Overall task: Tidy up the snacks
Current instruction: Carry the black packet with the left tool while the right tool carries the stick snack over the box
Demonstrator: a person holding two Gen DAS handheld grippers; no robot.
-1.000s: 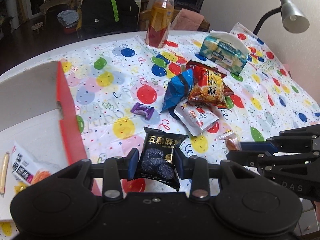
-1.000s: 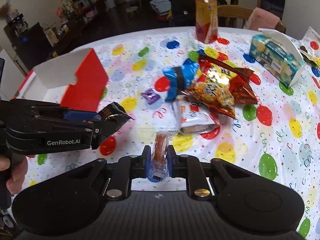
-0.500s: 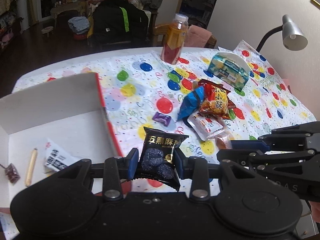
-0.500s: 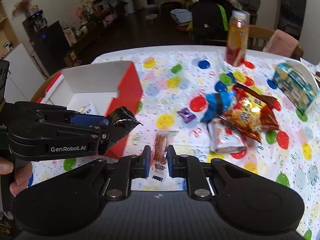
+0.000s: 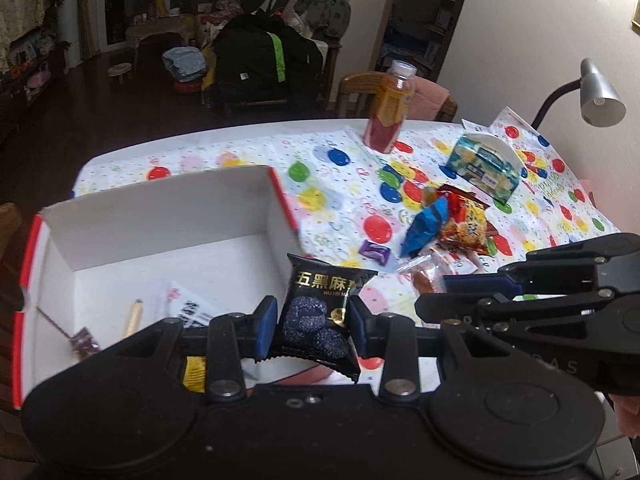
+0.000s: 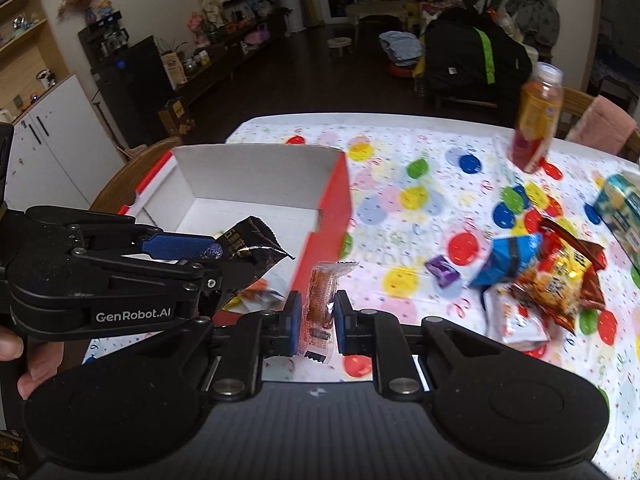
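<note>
gripping a glossy black packet (image 5: 318, 312), left gripper (image 5: 313, 326) above cardboard box (image 5: 160, 216).

Blk snack pack (image 5: 320, 312); red/white box (image 5: 160, 240); balloon-print cloth (image 5: 344, 184).

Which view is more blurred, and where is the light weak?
Right wrist view: motion blur smears the bottle and chip bags, while the held sausage stays sharp. Left wrist view: sharper; black packet text is readable. In both views the room behind is dim, and the fisheye bends the table edge.
</note>
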